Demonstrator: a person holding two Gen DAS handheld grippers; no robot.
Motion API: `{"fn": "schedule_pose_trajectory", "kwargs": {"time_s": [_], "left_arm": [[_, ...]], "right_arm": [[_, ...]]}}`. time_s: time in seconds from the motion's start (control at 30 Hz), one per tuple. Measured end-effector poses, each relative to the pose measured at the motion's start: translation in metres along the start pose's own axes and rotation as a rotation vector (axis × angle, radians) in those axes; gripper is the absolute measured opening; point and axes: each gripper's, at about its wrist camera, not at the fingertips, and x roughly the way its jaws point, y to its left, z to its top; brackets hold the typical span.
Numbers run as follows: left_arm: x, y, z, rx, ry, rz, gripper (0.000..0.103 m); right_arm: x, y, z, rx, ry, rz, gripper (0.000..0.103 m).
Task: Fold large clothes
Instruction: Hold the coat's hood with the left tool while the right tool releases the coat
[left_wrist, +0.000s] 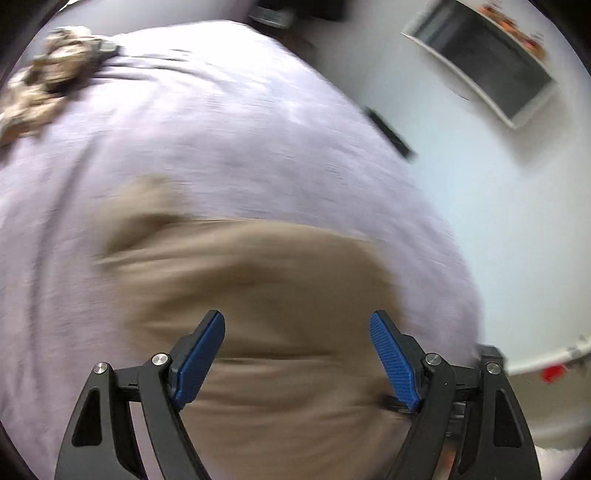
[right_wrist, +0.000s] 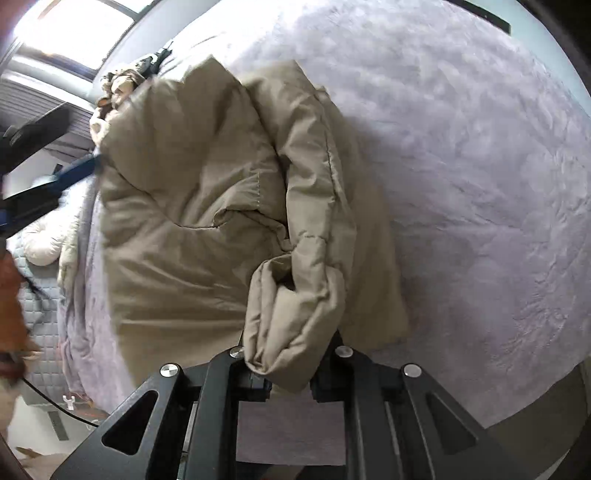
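Observation:
A tan padded jacket (right_wrist: 184, 229) lies crumpled on a lilac bed cover (right_wrist: 461, 184). One sleeve (right_wrist: 303, 280) is folded back toward the camera, and its cuff sits bunched between the jaws of my right gripper (right_wrist: 291, 373), which is shut on it; the fabric hides the fingertips. In the blurred left wrist view the jacket (left_wrist: 258, 295) lies below my left gripper (left_wrist: 297, 321), which is open with nothing between its blue pads (left_wrist: 201, 358). From the right wrist view, the left gripper (right_wrist: 79, 168) shows at the jacket's far left edge.
A patterned brown garment (left_wrist: 48, 85) lies at the far end of the bed. A white puffy garment (right_wrist: 44, 240) and a grey quilted blanket (right_wrist: 40, 314) lie past the bed's left side. On the pale floor are a shallow box (left_wrist: 487, 62) and a dark flat object (left_wrist: 388, 131).

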Motion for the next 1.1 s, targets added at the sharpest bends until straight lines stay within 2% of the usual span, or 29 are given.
{"fn": "schedule_pose_trajectory", "kwargs": {"time_s": [0.07,0.17,0.23,0.27,0.3,0.4,0.47,0.53,0.57,0.63,0.77,0.83,0.9,1.0,1.1], "left_arm": [[0.007,0.039,-0.01,-0.098,0.007,0.063,0.081],[0.035,0.065,-0.022,-0.195,0.029,0.052,0.081],[0.068,0.043,-0.022,-0.173,0.027,0.086,0.082],[0.08,0.035,-0.02,-0.156,0.035,0.104,0.085],[0.089,0.032,-0.019,-0.149,0.039,0.11,0.092],[0.129,0.023,-0.007,-0.135,0.048,0.175,0.093],[0.134,0.02,-0.005,-0.137,0.047,0.194,0.093],[0.127,0.018,-0.002,-0.139,0.05,0.202,0.093],[0.13,0.019,-0.001,-0.139,0.052,0.202,0.093],[0.136,0.022,-0.001,-0.139,0.057,0.201,0.093],[0.138,0.023,-0.003,-0.137,0.063,0.212,0.093],[0.137,0.025,-0.004,-0.138,0.063,0.218,0.094],[0.136,0.025,-0.005,-0.138,0.061,0.223,0.094],[0.136,0.025,-0.003,-0.134,0.061,0.236,0.094],[0.134,0.027,-0.003,-0.138,0.06,0.246,0.094]], "right_arm": [[0.015,-0.013,0.002,0.025,0.023,0.028,0.018],[0.024,-0.022,0.003,0.033,0.038,0.055,0.019],[0.031,-0.024,0.005,0.017,0.044,0.058,0.019],[0.037,-0.022,0.013,0.011,0.046,0.058,0.019],[0.039,-0.023,0.014,0.006,0.048,0.057,0.019],[0.044,-0.033,0.022,0.03,0.067,0.095,0.019],[0.038,-0.041,0.026,0.065,0.086,0.126,0.02],[0.023,-0.051,0.031,0.084,0.087,0.119,0.022],[0.012,-0.054,0.032,0.09,0.073,0.105,0.026],[-0.015,-0.06,0.032,0.119,0.017,0.087,0.027],[-0.062,-0.065,0.049,0.164,-0.147,-0.003,0.026],[-0.077,-0.055,0.07,0.126,-0.204,0.018,0.021],[-0.078,-0.034,0.087,0.033,-0.219,0.032,0.02],[-0.06,0.01,0.106,-0.148,-0.199,0.007,0.02],[-0.029,0.037,0.116,-0.247,-0.147,-0.004,0.02]]}}
